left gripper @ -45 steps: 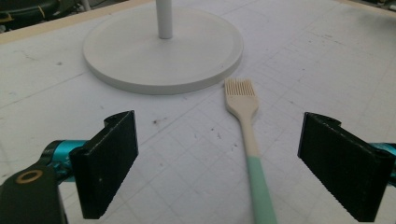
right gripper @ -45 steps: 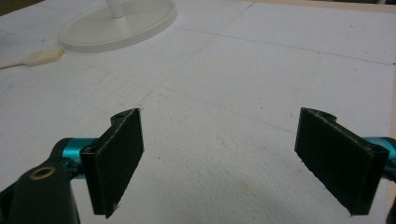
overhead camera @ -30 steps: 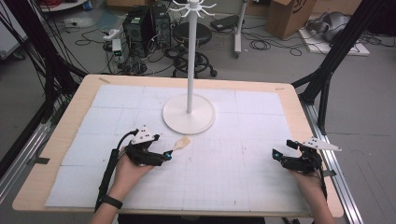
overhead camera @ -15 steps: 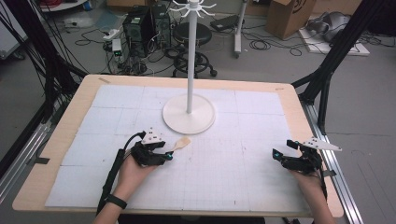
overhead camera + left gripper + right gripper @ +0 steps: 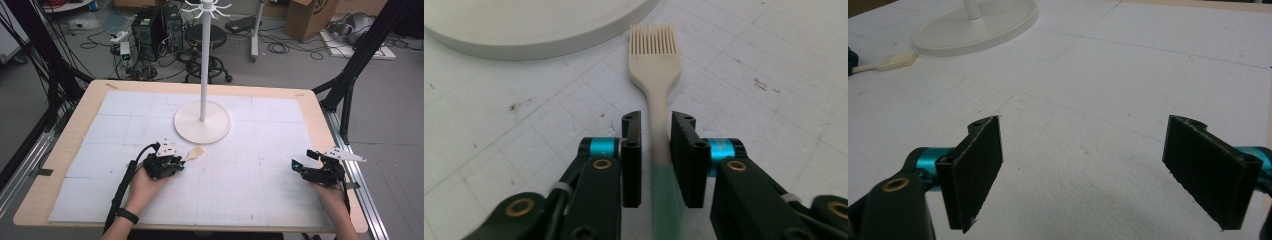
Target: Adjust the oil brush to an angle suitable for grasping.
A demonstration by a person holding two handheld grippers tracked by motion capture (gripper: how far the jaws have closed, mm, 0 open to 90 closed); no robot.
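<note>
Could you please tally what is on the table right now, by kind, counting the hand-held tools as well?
Brushes: 1, the cream brush with a green handle end, between the left tool jaws.
Stands: 1, the white stand with a round base.
Tools: 2, the left tool and the right tool.
Total: 4.

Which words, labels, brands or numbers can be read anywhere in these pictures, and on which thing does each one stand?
Cardboard box on the floor behind the table: a dark printed mark on its side, too blurred to read.
Computer tower on the floor: small lights, no text that can be read.
Brush, white stand base, table mat and both grippers: no text on them.
</note>
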